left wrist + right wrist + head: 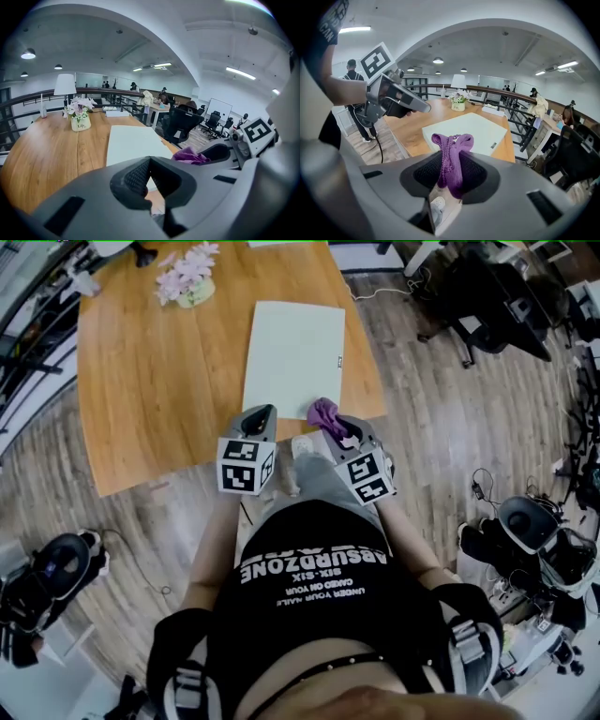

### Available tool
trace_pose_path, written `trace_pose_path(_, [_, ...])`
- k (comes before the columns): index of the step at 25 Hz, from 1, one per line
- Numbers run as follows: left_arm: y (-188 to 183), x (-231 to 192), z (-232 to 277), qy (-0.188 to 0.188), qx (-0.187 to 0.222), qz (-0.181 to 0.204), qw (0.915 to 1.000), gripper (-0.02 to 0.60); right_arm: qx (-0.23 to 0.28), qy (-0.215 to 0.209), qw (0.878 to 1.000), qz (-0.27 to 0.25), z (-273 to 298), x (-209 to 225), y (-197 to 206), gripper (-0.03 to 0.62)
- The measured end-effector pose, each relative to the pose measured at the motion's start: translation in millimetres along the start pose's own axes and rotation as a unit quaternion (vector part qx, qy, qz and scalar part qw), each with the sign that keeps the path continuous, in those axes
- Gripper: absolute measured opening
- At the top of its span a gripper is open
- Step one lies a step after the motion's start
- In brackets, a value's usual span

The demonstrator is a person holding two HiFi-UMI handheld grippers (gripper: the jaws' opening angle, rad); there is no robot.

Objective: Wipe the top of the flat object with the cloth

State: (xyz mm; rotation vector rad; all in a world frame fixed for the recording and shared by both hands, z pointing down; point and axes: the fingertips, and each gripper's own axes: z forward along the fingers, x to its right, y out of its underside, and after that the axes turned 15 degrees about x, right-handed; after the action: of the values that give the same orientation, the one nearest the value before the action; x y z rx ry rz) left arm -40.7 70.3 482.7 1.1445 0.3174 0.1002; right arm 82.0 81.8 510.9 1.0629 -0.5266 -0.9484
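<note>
Jaws of the right gripper (451, 174) are clenched on a crumpled purple knitted cloth (452, 147), which sticks up past their tips. The left gripper (150, 165) has its jaws pressed together, with nothing between them. Both grippers hang side by side at the near edge of the brown wooden table (141, 390), the left at 9 o'clock of the right. The flat white rectangular board (295, 352) lies on the table at 12 o'clock of them, its near edge by the cloth. A small pot of pink flowers (187, 279) stands at the board's 10 o'clock, well apart.

Knitted purple cloth (451, 159), matt pale flat object (294, 356), smooth wooden table (150, 381)
</note>
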Motion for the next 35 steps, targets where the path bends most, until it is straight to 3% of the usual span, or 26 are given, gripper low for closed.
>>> trace_pose_path(8, [26, -25, 52, 0.002, -0.037, 0.004, 0.9993, 0.012, -0.053, -0.053, 0.997, 0.001, 32, 12, 24, 0.124])
trace_pose_path(18, [39, -51, 109, -0.002, -0.068, -0.001, 0.9977, 0.014, -0.07, -0.086, 0.994, -0.014, 59, 36, 29, 0.127])
trace_pose_path(25, [46, -63, 125, -0.013, -0.08, -0.007, 0.9967, 0.012, -0.058, -0.097, 0.994, -0.01, 74, 51, 26, 0.13])
trace_pose_path(35, [54, -72, 134, -0.022, -0.101, -0.024, 0.9944, 0.012, -0.052, -0.081, 0.995, 0.01, 87, 75, 21, 0.13])
